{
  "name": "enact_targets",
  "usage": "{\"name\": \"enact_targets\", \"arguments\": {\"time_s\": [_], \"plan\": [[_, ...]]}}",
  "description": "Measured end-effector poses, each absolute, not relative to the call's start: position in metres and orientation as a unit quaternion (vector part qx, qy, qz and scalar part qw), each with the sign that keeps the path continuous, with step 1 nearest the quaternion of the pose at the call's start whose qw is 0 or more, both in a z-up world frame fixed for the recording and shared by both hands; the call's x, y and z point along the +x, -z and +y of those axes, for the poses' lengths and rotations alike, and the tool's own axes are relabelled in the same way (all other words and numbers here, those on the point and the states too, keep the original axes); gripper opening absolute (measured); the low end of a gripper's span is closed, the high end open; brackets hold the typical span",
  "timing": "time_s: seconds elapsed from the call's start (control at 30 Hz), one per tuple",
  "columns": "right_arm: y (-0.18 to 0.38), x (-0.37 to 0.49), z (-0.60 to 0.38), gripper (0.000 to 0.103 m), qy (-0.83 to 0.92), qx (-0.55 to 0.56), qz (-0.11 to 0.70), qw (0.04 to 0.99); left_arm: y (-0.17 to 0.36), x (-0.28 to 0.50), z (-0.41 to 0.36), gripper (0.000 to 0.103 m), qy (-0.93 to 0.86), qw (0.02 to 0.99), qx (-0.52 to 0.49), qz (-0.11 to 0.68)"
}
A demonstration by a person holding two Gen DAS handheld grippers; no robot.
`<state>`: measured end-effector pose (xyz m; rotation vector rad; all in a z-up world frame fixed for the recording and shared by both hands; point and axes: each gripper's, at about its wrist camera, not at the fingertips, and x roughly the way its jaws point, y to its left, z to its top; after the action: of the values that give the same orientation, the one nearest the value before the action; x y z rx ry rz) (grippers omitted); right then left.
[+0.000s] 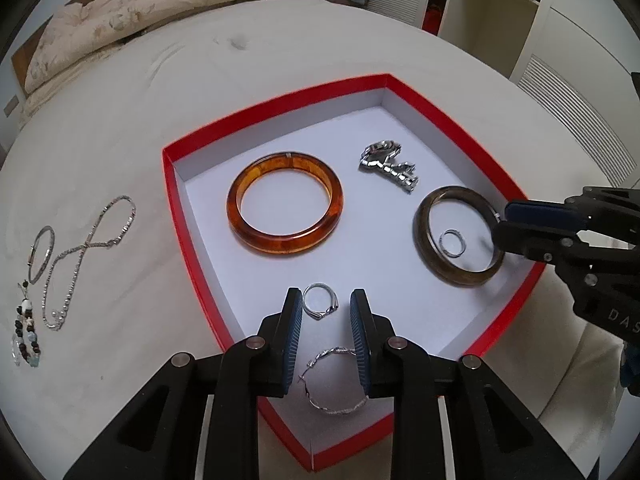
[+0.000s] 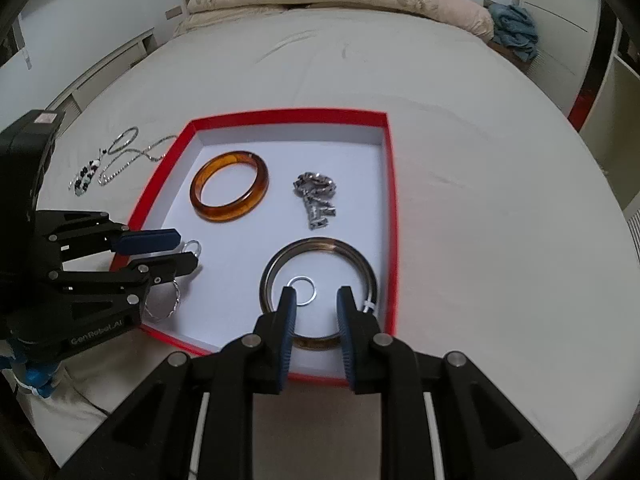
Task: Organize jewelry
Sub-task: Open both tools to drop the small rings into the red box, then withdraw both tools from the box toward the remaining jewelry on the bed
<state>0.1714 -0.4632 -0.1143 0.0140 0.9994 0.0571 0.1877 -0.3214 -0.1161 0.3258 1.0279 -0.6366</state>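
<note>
Even, soft indoor light, moderately bright, with faint shadows beneath the gripper fingers; strong fisheye bending and black vignette at every corner (heaviest toward 4 and 8 o'clock), centre sharp, slight colour fringing along the red box rim.

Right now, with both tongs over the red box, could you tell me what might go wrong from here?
1. The right tongs, open, straddle the dark bangle near the small ring lying inside it; closing could catch the bangle instead.
2. The left tongs, open, hang over a silver ring with a twisted hoop close behind; they might nudge both.
3. The necklace outside the box may tangle with the beaded piece.
</note>
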Motion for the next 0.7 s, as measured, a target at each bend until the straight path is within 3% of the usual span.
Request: {"name": "enact_targets", "arguments": {"time_s": [0.5,0.7], "plan": [[0.055,0.123,-0.453,0.02,-0.016,0.025,0.437,0.899,0.047,0.153,-0.275,0.025,0.291,0.84,0.139,0.437],[0.028,0.105,-0.433,0.02,-0.022,0.025,0.415,0.909,0.022,0.141,-0.235,0.029,0.265,0.851,0.14,0.431]]}}
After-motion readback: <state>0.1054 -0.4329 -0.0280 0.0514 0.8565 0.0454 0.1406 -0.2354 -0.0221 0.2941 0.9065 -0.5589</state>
